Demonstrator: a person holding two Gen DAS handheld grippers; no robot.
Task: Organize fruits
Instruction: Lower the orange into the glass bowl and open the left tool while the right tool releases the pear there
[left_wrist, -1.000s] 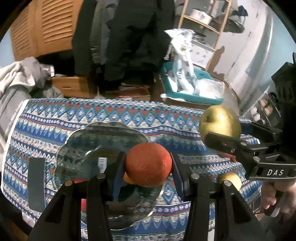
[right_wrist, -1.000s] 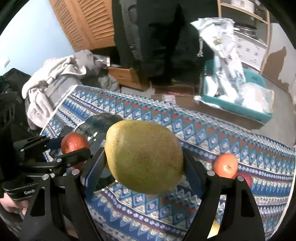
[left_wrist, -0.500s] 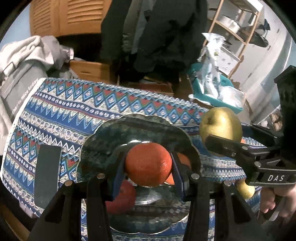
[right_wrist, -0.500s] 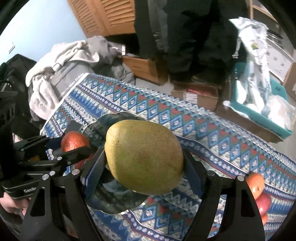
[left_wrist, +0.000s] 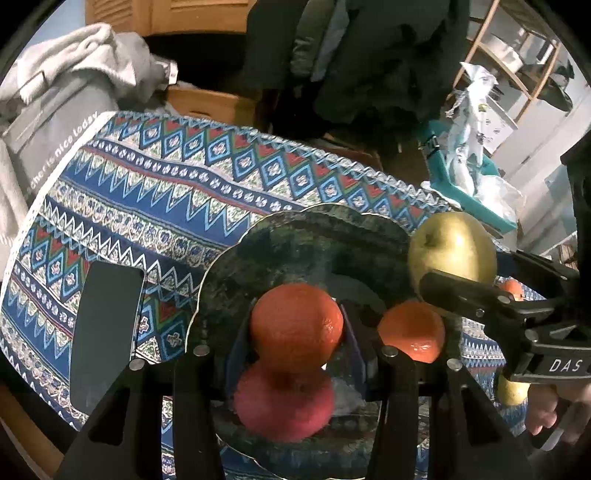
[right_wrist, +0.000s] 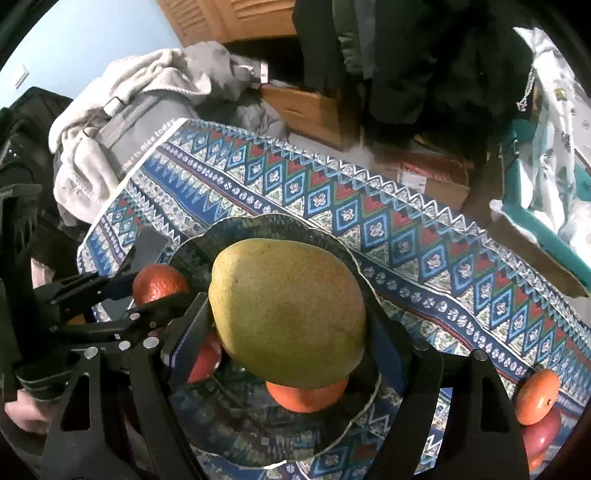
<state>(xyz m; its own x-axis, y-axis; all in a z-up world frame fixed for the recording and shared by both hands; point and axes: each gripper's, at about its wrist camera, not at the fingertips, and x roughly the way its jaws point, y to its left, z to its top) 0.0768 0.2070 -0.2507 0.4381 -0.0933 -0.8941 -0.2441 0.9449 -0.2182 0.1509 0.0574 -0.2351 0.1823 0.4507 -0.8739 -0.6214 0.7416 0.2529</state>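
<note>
Right now the left gripper (left_wrist: 297, 334) is squeezed tight on an orange (left_wrist: 296, 326), one pad on each side of it. The orange hangs over the dark plate (left_wrist: 306, 240). Just under the orange a red apple (left_wrist: 284, 402) sits on the plate. Another orange fruit (left_wrist: 412, 330) lies on the plate too, just beside the held one.

The right gripper (right_wrist: 288, 325) is clamped on a big yellow-green mango (right_wrist: 288, 314), with its jaws spread wide around it. The mango also hangs over the plate (right_wrist: 258, 227), and the second orange fruit (right_wrist: 306, 398) peeks out from under it.

The plate rests on a blue patterned cloth (left_wrist: 177, 192). A black phone (left_wrist: 105, 332) lies flat on the cloth near the plate's edge. Well away from the plate, at the far end of the cloth, sit one more orange (right_wrist: 535, 397) and a red fruit (right_wrist: 541, 432), touching each other. Past the cloth, away from the plate, grey clothes (right_wrist: 140, 96) lie in a heap.
</note>
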